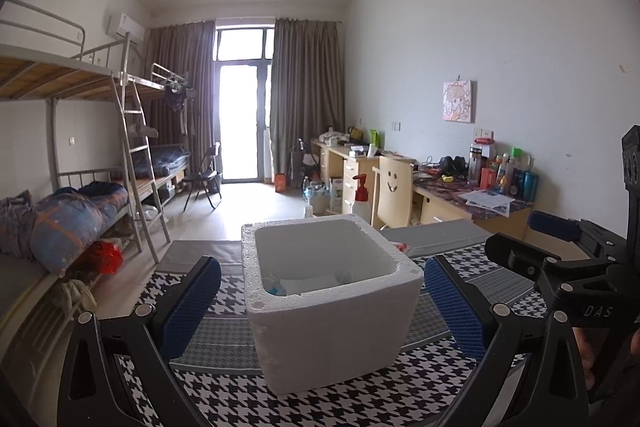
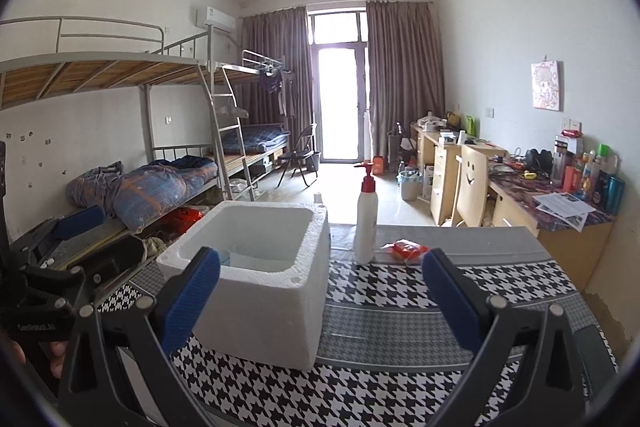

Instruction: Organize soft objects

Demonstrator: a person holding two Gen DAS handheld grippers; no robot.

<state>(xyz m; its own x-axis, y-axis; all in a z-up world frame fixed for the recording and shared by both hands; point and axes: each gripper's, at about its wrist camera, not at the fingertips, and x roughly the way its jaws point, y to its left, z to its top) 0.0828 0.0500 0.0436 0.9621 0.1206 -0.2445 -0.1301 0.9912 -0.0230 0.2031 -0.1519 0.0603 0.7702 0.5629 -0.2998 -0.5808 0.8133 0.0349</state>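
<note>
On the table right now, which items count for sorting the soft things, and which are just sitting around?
Part of the job:
foam box
soft packs inside it
red packet

Just lying about:
pump bottle
toiletries on the desk
bedding on the bunk

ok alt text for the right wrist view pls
Open right tongs hover over a houndstooth table, holding nothing, with a white foam box just ahead. A white pump bottle and red packet sit beyond, in a dorm room.
</note>
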